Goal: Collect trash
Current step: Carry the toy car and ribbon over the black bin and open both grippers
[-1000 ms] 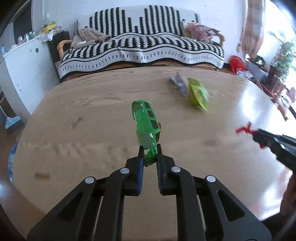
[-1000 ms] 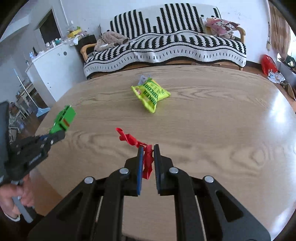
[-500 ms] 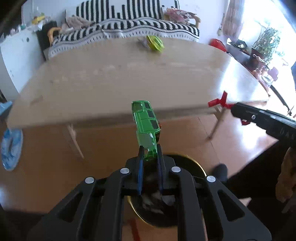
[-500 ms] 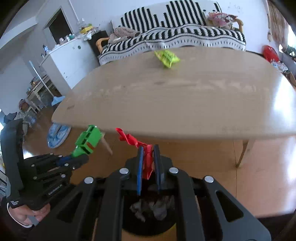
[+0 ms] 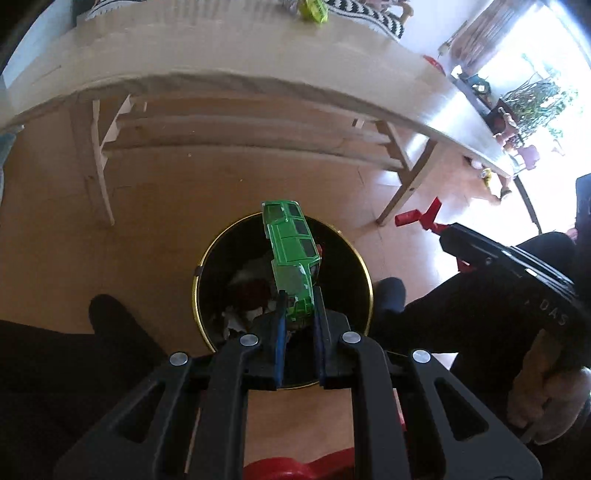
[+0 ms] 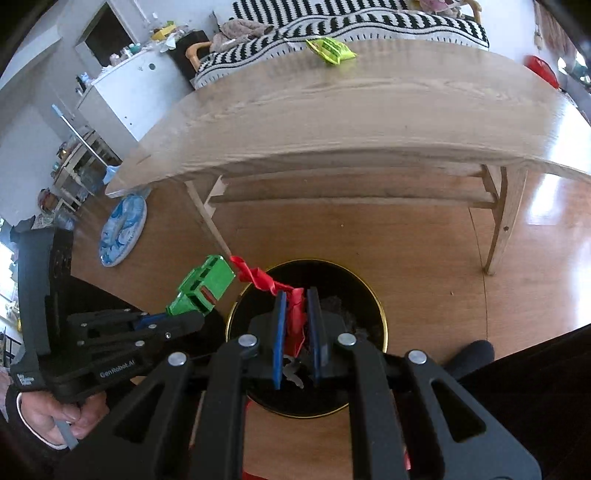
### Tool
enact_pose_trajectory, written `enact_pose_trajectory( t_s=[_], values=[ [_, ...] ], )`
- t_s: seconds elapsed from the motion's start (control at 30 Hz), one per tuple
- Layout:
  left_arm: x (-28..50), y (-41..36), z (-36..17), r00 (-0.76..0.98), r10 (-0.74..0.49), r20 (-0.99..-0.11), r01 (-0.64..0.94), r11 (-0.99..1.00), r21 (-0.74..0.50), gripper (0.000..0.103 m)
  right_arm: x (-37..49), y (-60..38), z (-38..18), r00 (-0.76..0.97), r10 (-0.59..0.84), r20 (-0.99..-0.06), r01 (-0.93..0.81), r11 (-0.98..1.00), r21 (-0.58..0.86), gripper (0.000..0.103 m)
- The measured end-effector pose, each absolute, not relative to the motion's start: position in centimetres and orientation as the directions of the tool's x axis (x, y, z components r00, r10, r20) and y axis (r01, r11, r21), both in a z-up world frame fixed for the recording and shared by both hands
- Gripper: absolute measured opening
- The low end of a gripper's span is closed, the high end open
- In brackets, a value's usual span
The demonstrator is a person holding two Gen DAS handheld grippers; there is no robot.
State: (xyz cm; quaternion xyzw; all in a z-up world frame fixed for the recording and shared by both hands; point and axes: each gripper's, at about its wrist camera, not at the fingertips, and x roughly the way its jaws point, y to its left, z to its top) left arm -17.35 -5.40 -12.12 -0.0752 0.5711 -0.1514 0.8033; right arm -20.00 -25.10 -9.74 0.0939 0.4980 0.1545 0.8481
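My left gripper (image 5: 298, 310) is shut on the rear of a green toy car (image 5: 291, 254), which sticks out over a black bin with a gold rim (image 5: 207, 266) on the floor. My right gripper (image 6: 295, 306) is shut on a crumpled red wrapper (image 6: 293, 317) above the same bin (image 6: 373, 295); crumpled trash lies inside. The right wrist view shows the left gripper (image 6: 173, 314) with the green car (image 6: 201, 284) beside the bin's left rim. The left wrist view shows the red wrapper (image 5: 417, 218) and the right gripper (image 5: 443, 229) to the right. A yellow-green snack bag (image 6: 332, 50) lies on the table's far side.
The wooden table (image 6: 369, 110) stands beyond the bin, its legs (image 6: 498, 221) close behind it. A person's dark-clad legs and feet (image 5: 388, 299) flank the bin. A blue round mat (image 6: 122, 229) lies on the floor at left. A striped sofa (image 6: 369, 22) is behind the table.
Both grippers have drawn back from above the tabletop, sunk and tilted downward; they now hang over the floor bin, still holding the green car and the red wrapper.
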Motion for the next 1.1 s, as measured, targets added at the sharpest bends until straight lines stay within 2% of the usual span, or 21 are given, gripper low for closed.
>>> enact_pose_trajectory(
  t_s=[0.33, 0.87, 0.97, 1.03, 1.07, 1.1],
  values=[
    [-16.8, -6.4, -13.1, 0.262, -0.319, -0.911, 0.159, 0.945, -0.285, 0.012, -18.8, -24.9, -10.8, 0.411, 0.340, -0.846, -0.146, 0.940, 0.307, 0.012],
    [-16.6, -6.6, -13.2, 0.261, -0.318, -0.912, 0.167, 0.945, -0.281, 0.012, -18.7, -24.8, -10.8, 0.410, 0.346, -0.844, -0.152, 0.938, 0.311, 0.012],
    [-16.6, -6.6, -13.2, 0.260, -0.312, -0.914, 0.159, 0.947, -0.278, 0.015, -18.6, -25.0, -10.9, 0.405, 0.358, -0.841, -0.138, 0.934, 0.331, 0.012],
    [-16.5, -6.4, -13.3, 0.258, -0.305, -0.917, 0.150, 0.950, -0.274, 0.030, -18.6, -25.2, -11.0, 0.402, 0.359, -0.842, -0.131, 0.933, 0.335, 0.017],
    [-16.4, -6.3, -13.2, 0.260, -0.299, -0.918, 0.145, 0.952, -0.269, 0.048, -18.6, -25.2, -11.0, 0.402, 0.360, -0.842, -0.129, 0.932, 0.338, 0.032],
    [-16.4, -6.2, -13.1, 0.267, -0.295, -0.917, 0.140, 0.954, -0.265, 0.055, -18.7, -25.3, -10.9, 0.409, 0.359, -0.839, -0.124, 0.933, 0.339, 0.055]
  ],
)
